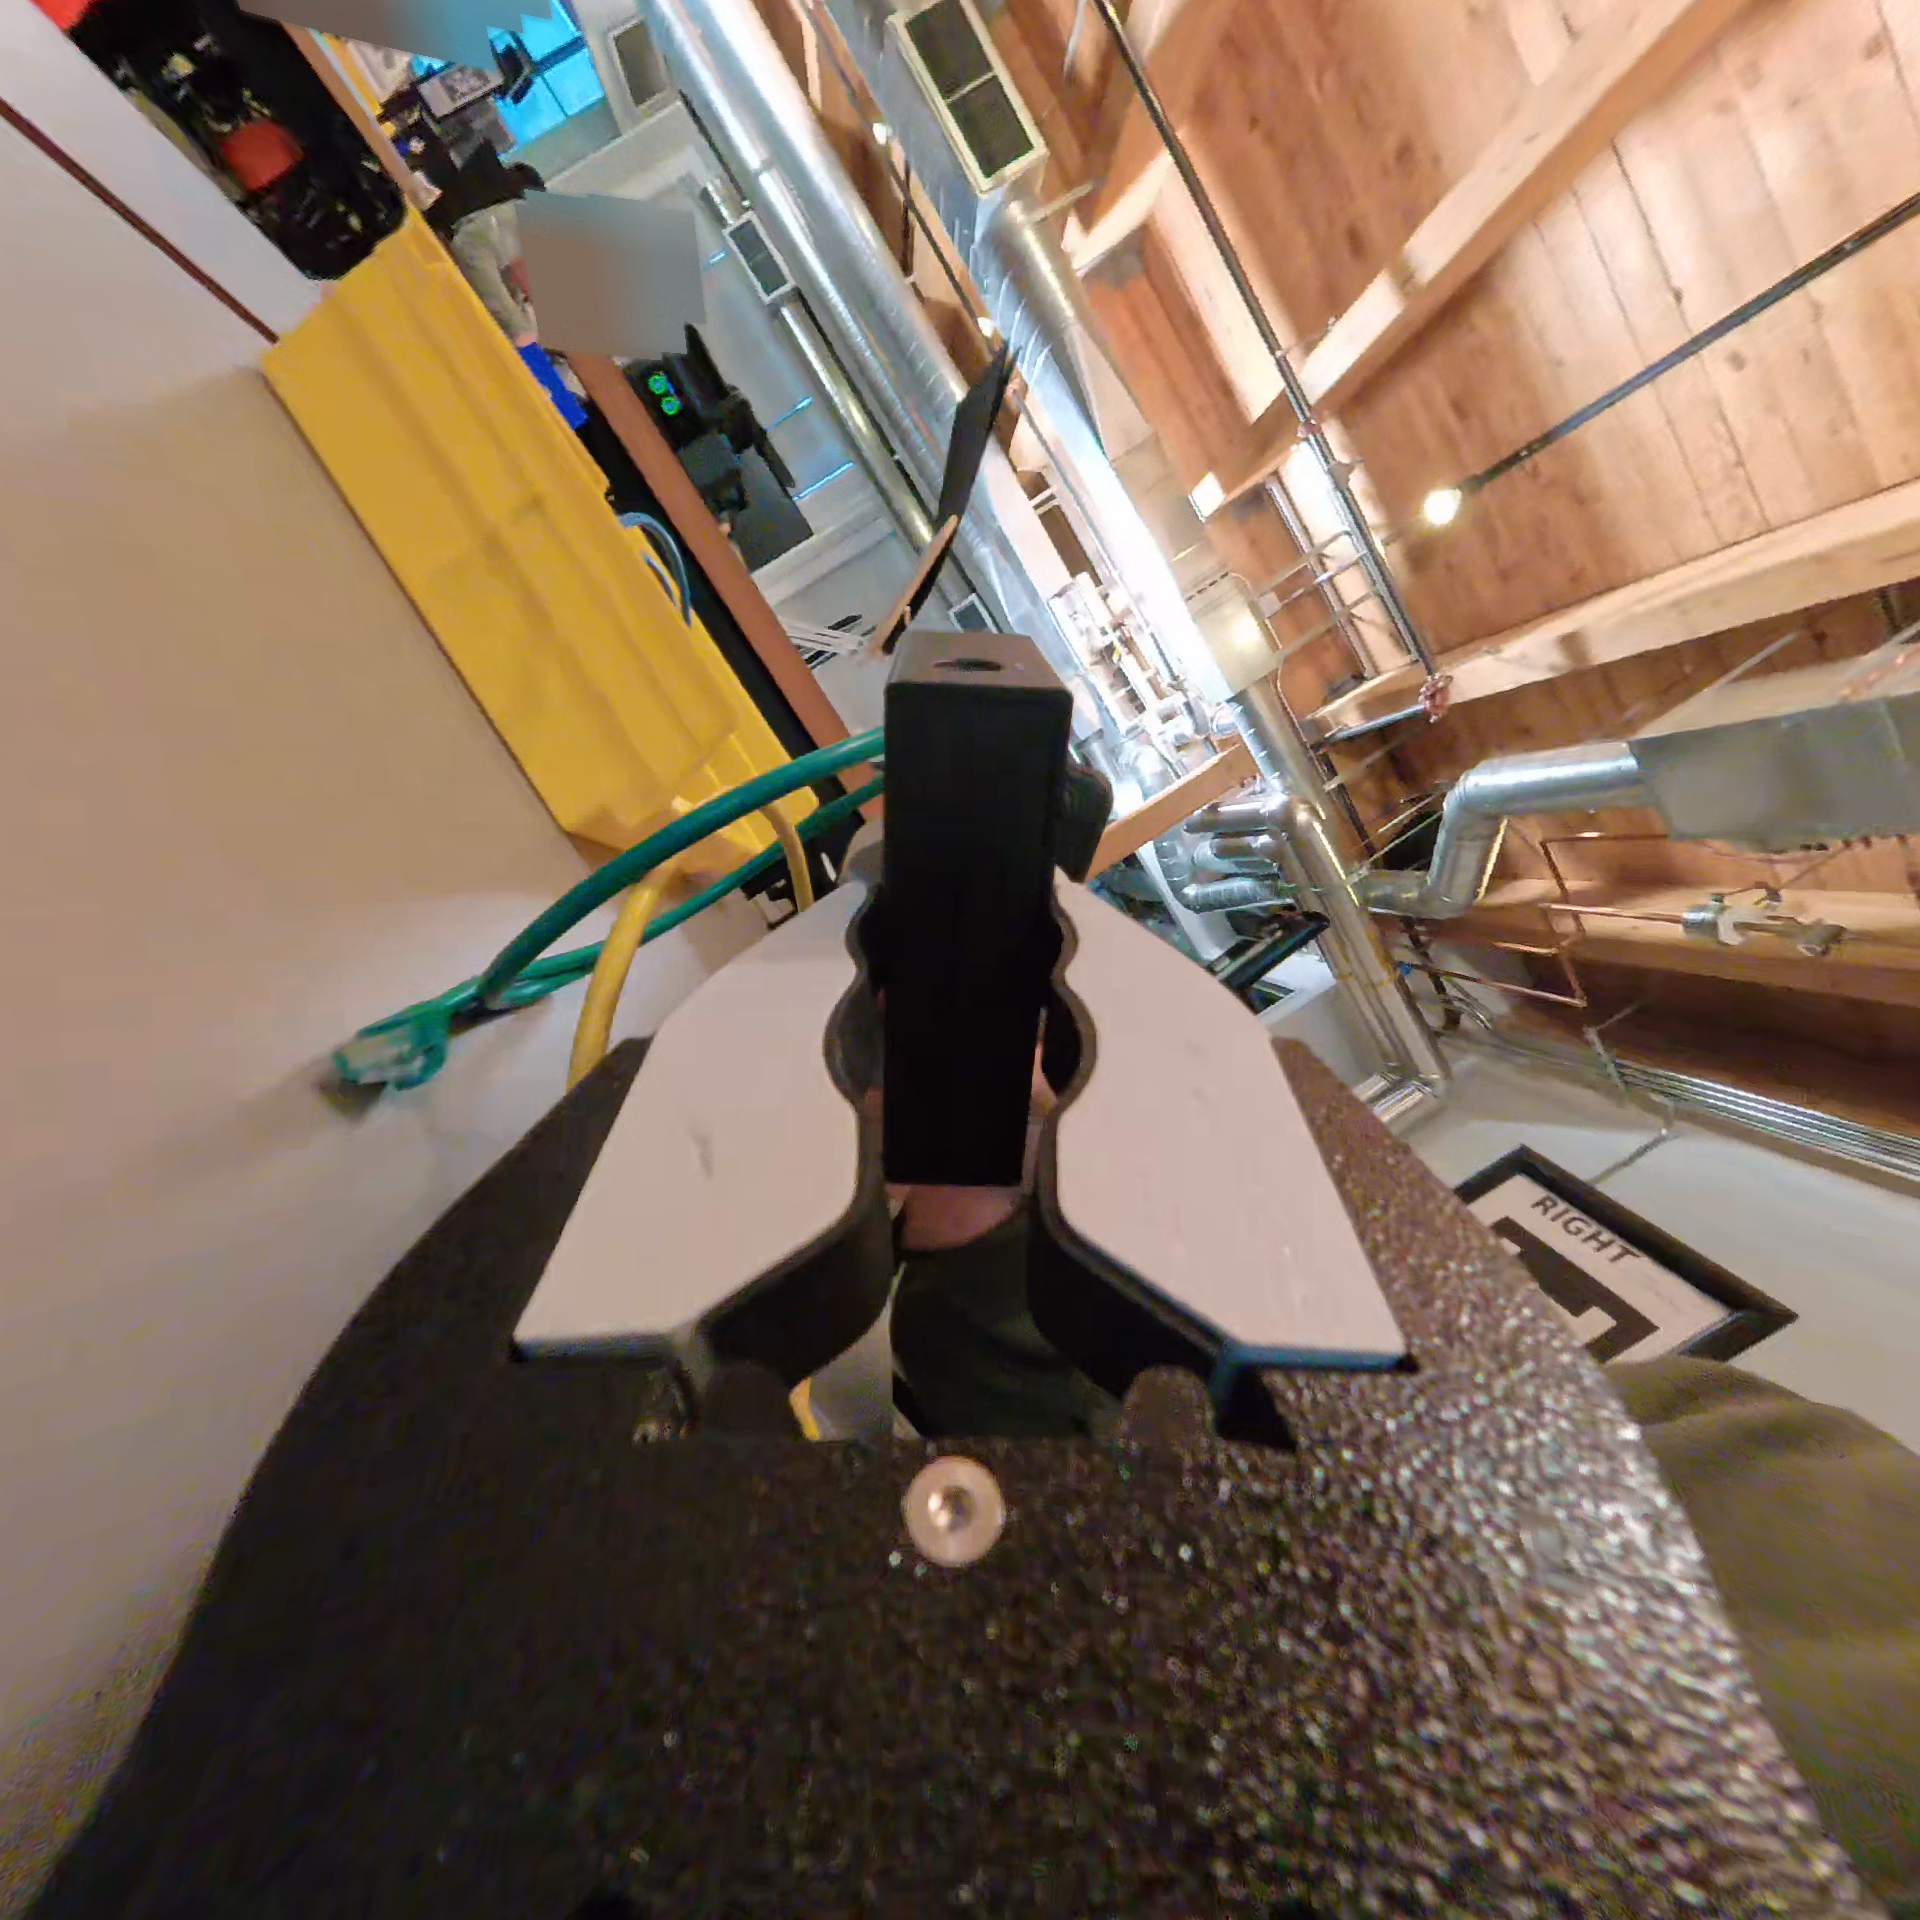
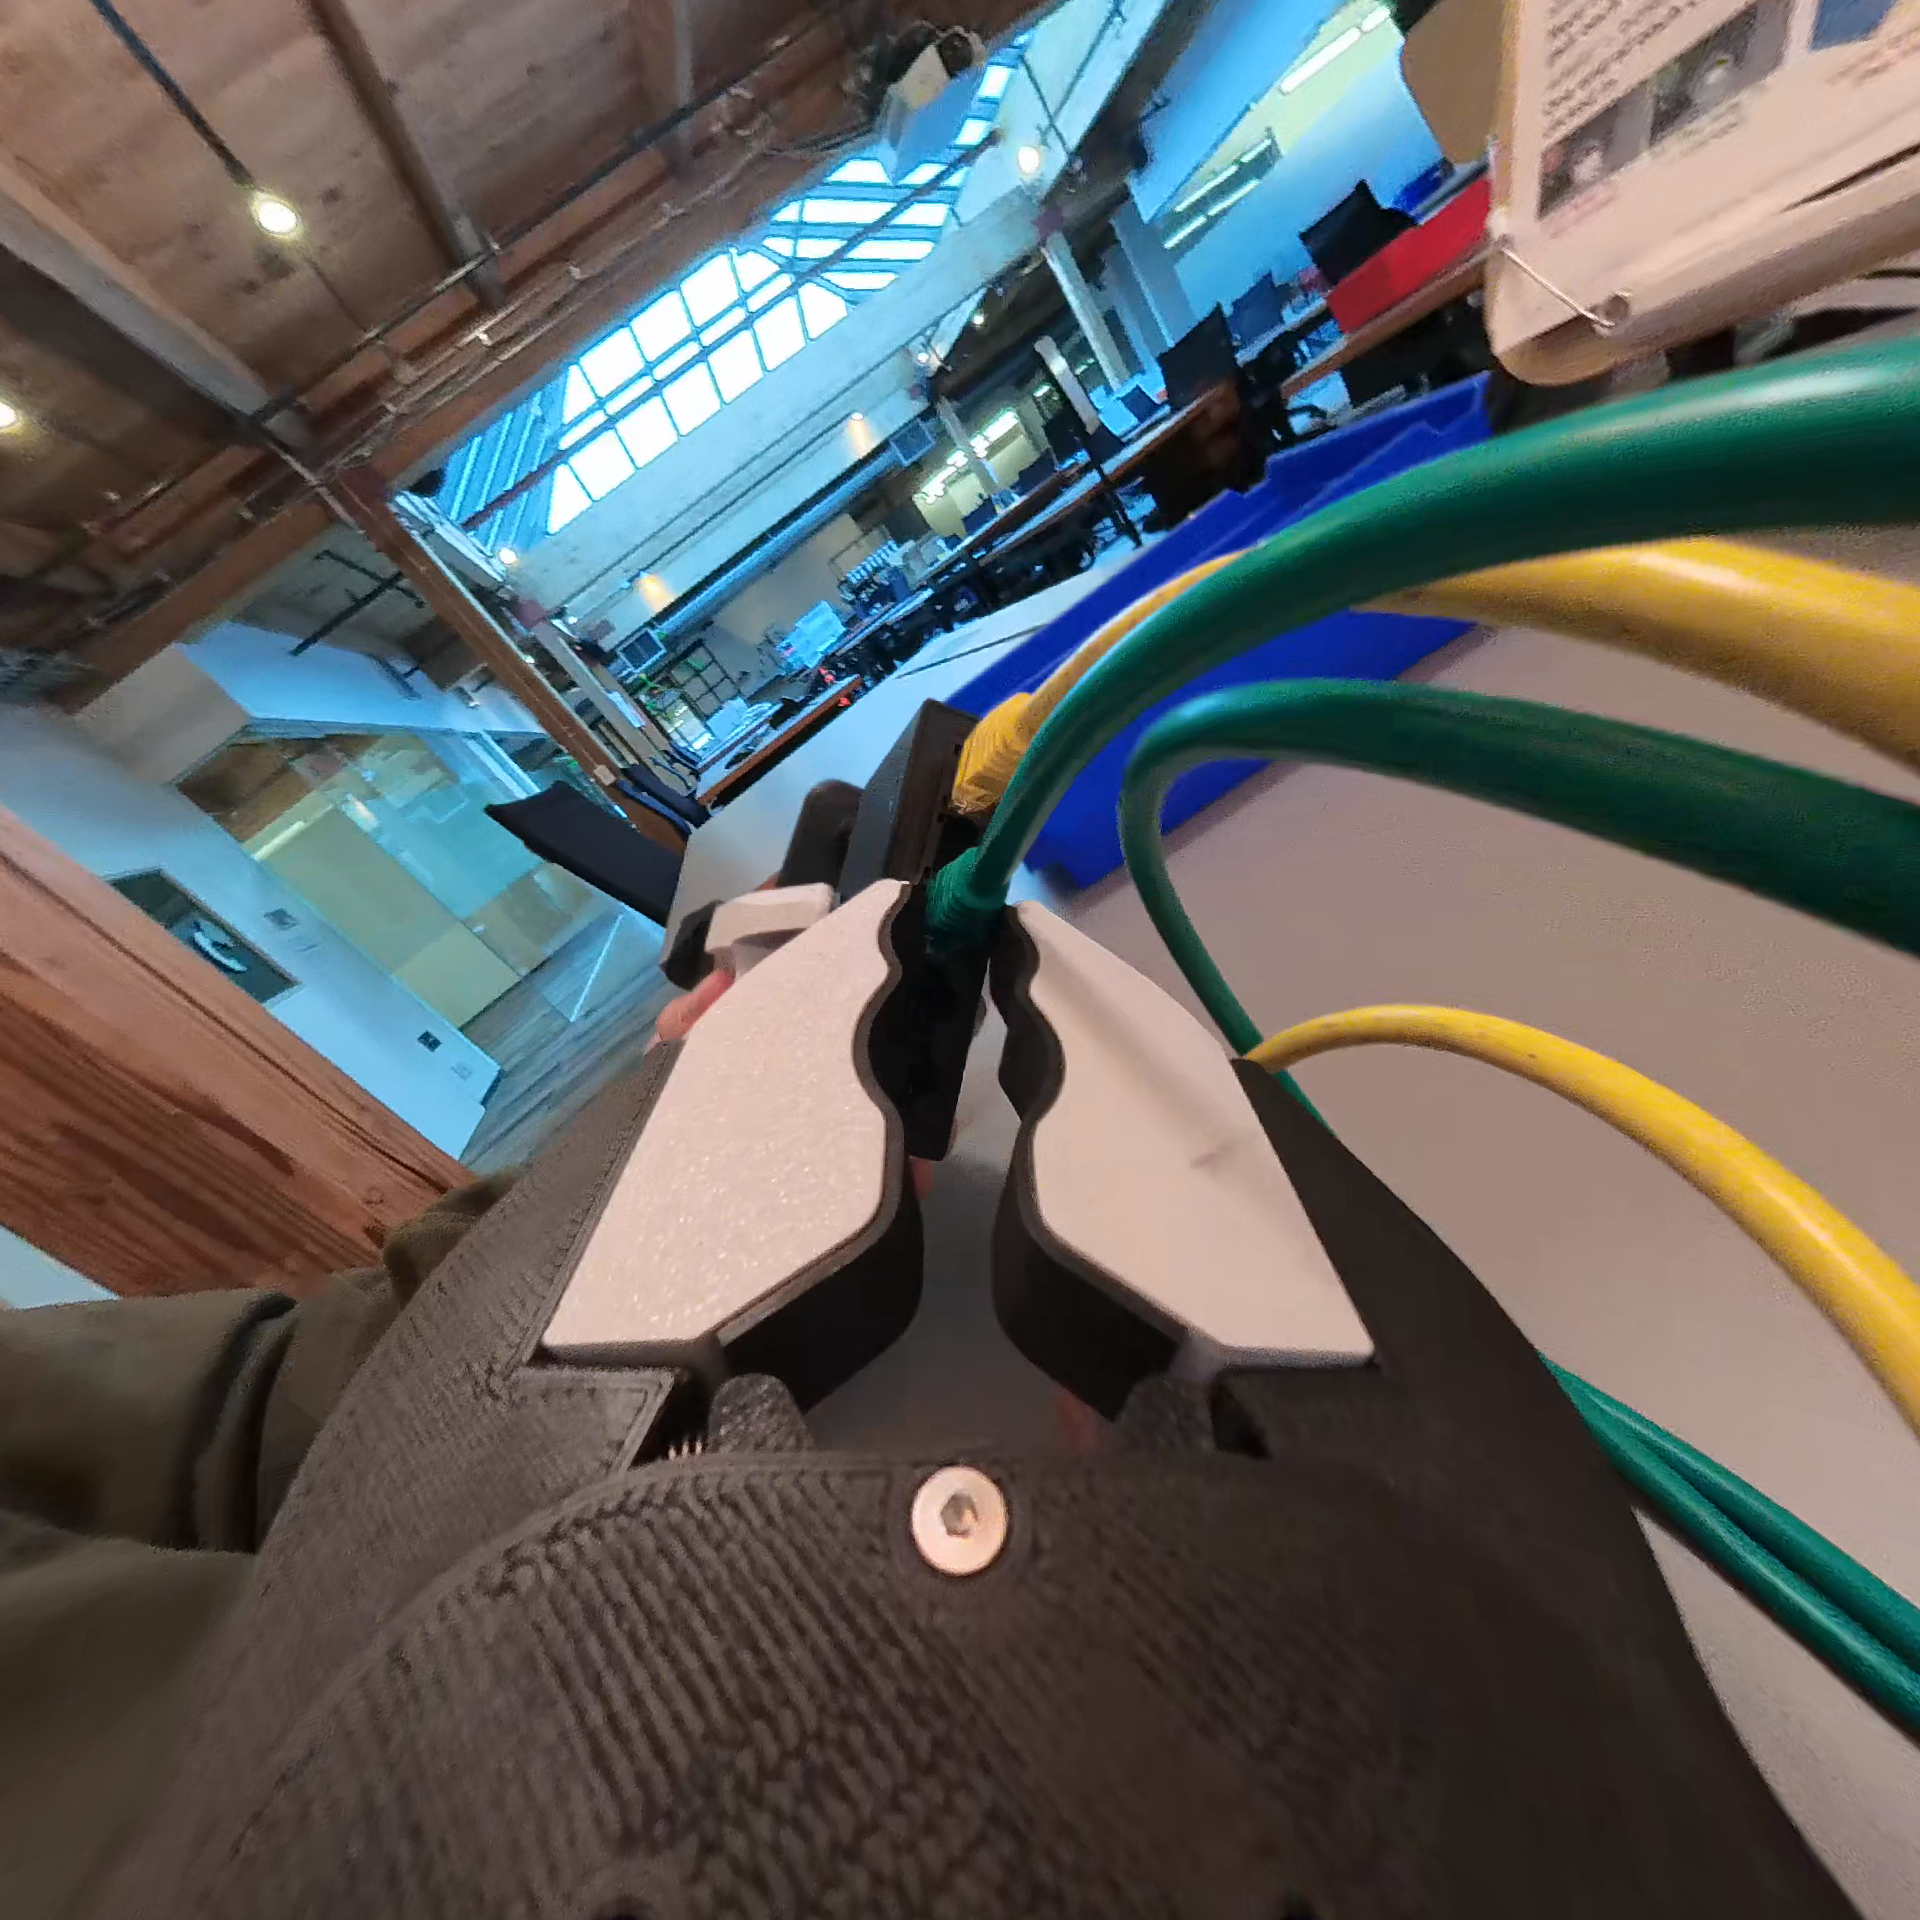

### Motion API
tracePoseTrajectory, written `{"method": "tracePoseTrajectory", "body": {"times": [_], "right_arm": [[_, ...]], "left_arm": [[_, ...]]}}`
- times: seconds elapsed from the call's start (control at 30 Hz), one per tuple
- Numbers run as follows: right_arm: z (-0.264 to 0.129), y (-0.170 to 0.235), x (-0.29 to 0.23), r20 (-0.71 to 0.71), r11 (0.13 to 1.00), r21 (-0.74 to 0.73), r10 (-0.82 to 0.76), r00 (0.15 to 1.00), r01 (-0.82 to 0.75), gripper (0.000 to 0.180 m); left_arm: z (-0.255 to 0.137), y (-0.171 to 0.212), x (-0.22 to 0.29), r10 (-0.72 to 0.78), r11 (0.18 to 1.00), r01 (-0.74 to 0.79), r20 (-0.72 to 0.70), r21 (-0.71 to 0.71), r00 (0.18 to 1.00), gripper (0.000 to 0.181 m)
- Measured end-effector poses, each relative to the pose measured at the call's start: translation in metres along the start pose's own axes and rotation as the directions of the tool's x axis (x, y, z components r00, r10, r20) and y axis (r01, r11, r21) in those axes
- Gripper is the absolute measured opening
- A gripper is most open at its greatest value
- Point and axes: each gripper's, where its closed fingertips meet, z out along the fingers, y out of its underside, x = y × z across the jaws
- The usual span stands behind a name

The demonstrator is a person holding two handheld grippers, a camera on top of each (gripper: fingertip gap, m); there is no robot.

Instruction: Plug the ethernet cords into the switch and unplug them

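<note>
Grey table (image 1: 156, 779): left tool (image 1: 961, 966) clamps black switch (image 1: 971, 883); right tool (image 2: 951, 961) pinches green plug (image 2: 951, 904); printed marker card (image 1: 1590, 1262).

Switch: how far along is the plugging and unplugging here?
Done: a yellow plug sits in the switch, which the left gripper clamps. In hand: the right gripper pinches a green plug at the switch; seated or not, unclear. Left: a loose green plug lies on the table.

Yellow bin (image 1: 499, 561) on pale table (image 1: 177, 727), blue bin (image 2: 1247, 603), silver ducts (image 1: 873, 312), wood ceiling (image 1: 1558, 260), skylight (image 2: 686, 364).
</note>
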Motion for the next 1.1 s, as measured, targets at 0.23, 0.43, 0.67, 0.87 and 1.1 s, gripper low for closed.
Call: {"method": "tracePoseTrajectory", "body": {"times": [0.23,0.43,0.67,0.87,1.1], "right_arm": [[-0.015,-0.003,0.013,-0.061,0.996,0.035,0.080,0.995,-0.078,0.015],[-0.030,-0.010,0.025,-0.138,0.994,0.057,0.095,0.986,-0.088,0.015],[-0.041,-0.023,0.027,-0.071,0.948,0.193,0.269,0.960,-0.251,0.015],[-0.044,-0.026,0.030,-0.211,0.994,0.086,0.078,0.974,-0.061,0.015],[-0.038,-0.019,0.033,-0.255,0.994,-0.075,-0.094,0.962,0.078,0.015]], "left_arm": [[0.017,0.002,-0.010,-0.070,0.996,0.073,0.050,-0.058,0.996,0.027],[0.035,0.003,-0.017,-0.148,0.982,0.160,0.111,-0.102,0.983,0.027],[0.052,0.001,-0.014,-0.099,0.986,0.115,0.129,-0.125,0.987,0.027],[0.056,0.001,-0.016,-0.215,0.975,0.218,0.058,-0.048,0.975,0.027],[0.048,0.003,-0.021,-0.291,0.956,0.291,0.009,-0.022,0.957,0.027]]}}
